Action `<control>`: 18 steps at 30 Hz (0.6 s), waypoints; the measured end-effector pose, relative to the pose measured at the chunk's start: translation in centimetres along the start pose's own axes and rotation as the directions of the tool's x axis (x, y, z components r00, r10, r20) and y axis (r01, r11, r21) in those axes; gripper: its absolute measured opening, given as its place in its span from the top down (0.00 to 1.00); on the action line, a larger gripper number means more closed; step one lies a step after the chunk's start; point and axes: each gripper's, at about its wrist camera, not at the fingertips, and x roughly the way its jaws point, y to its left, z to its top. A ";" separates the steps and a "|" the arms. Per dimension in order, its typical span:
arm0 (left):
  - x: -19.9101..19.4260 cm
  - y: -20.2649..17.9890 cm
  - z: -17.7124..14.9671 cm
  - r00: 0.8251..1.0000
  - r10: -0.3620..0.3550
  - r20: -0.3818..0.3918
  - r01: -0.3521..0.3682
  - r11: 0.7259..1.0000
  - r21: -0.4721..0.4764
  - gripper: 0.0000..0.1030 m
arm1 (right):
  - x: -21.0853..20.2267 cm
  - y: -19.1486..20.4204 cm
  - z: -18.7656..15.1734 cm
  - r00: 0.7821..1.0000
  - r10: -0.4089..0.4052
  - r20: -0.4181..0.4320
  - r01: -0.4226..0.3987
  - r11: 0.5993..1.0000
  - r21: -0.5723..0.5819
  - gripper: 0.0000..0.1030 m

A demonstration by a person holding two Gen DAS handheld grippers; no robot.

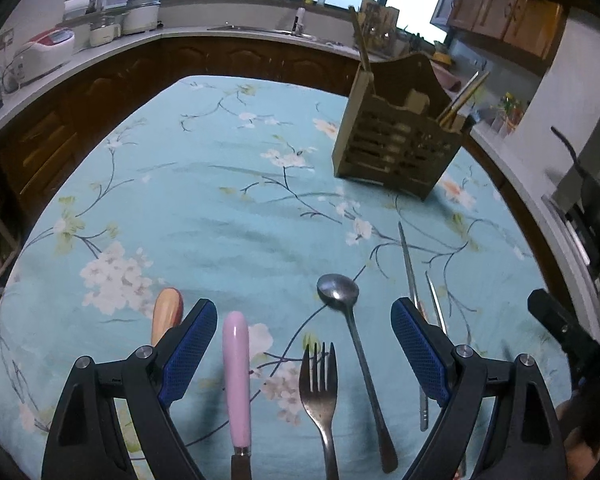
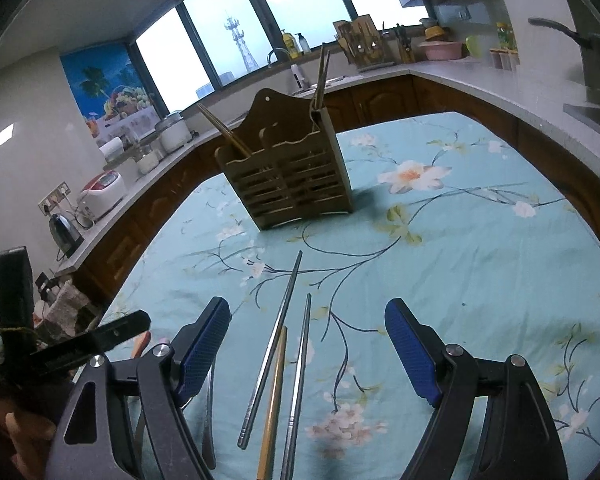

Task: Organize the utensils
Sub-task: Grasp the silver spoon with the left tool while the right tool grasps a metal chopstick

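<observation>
The left claw (image 1: 304, 344) hangs wide open and empty over a pink-handled knife (image 1: 236, 384), a steel fork (image 1: 320, 392) and a long steel spoon (image 1: 354, 344) lying close together on the floral blue worktop (image 1: 220, 208); closing here could pinch two at once. The right claw (image 2: 306, 350), equally open and empty, straddles three thin chopsticks (image 2: 276, 344), which may roll or scissor apart. The slatted wooden utensil holder (image 2: 292, 176) stands far off and could tip if knocked.

Floral tablecloth (image 1: 220, 208), kettle (image 2: 64, 232) (far counter), rice cooker (image 2: 102, 194)
</observation>
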 end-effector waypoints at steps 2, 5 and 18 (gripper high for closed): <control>0.5 -0.4 0.1 1.000 0.007 -0.005 -0.007 1.000 0.021 0.14 | 0.2 -0.1 0.0 1.000 -0.005 -0.009 0.005 1.000 -0.001 0.20; 1.4 -0.9 0.4 1.000 0.012 -0.021 -0.011 0.999 0.043 0.15 | 0.3 -0.4 0.1 1.000 -0.008 -0.020 0.008 1.000 -0.004 0.21; 6.0 -2.1 1.0 0.992 0.014 -0.124 -0.002 0.996 0.094 0.33 | 3.6 -1.1 0.8 0.994 -0.013 -0.107 0.012 1.000 -0.011 0.43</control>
